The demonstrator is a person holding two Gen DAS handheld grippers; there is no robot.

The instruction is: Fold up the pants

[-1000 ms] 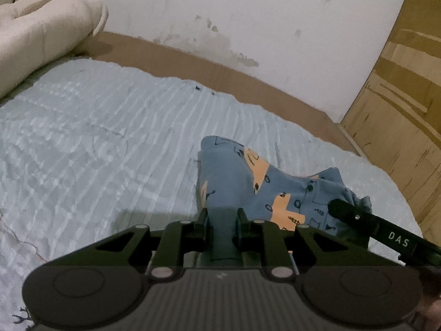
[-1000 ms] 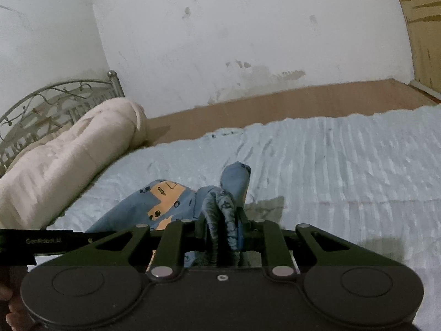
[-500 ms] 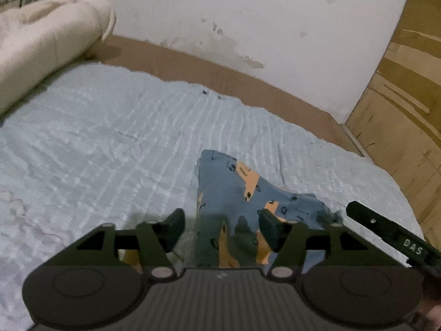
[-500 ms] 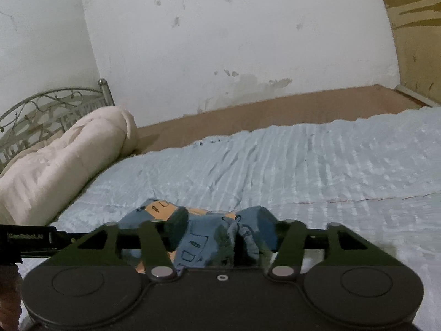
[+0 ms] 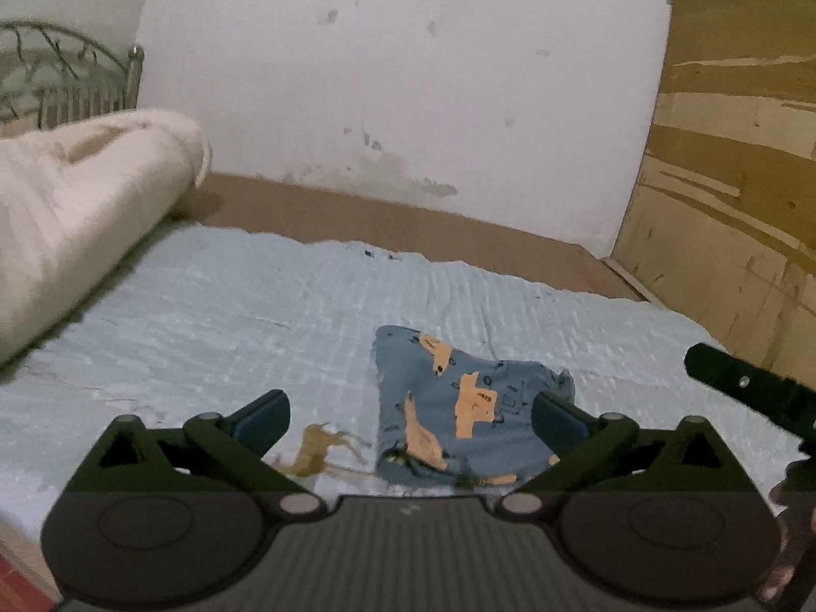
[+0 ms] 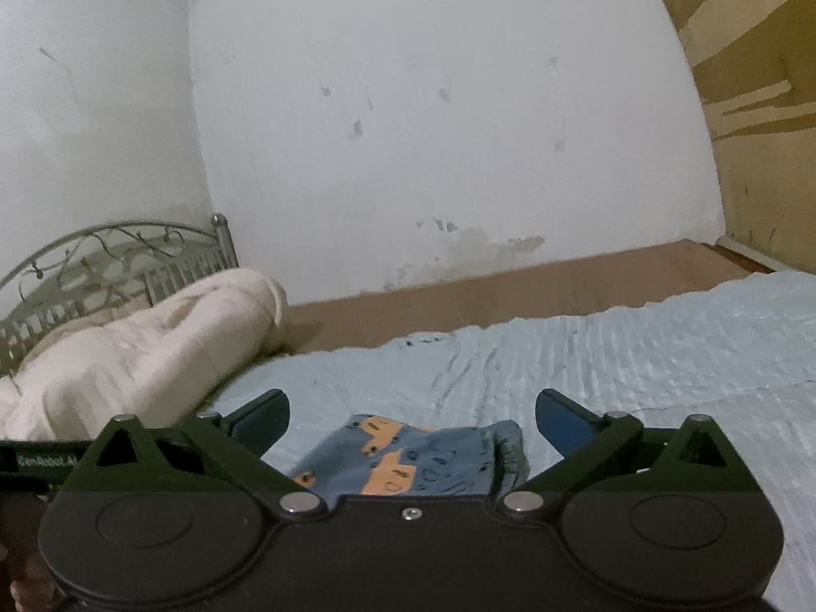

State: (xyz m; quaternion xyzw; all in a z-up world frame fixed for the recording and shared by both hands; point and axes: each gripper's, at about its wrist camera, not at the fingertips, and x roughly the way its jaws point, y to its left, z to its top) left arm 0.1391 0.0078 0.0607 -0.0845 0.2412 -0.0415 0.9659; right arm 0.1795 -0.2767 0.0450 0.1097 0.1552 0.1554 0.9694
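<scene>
1. The bed (image 5: pixel 214 316), covered in a pale blue ribbed sheet, is filling the lower half of both views and meeting a white wall.
2. A rolled cream blanket (image 5: pixel 76 204) is lying along the bed's left side, in front of a metal headboard (image 6: pixel 117 255).
3. The left claw (image 5: pixel 410 421) is hovering with its jaws spread wide, gripping nothing.
4. The right claw (image 6: pixel 410 421) is likewise hanging released, jaws wide apart and empty.
5. The pants (image 5: pixel 459 408), blue with orange patches, are lying folded in a compact bundle on the sheet, just ahead of both claws and touching neither.
</scene>
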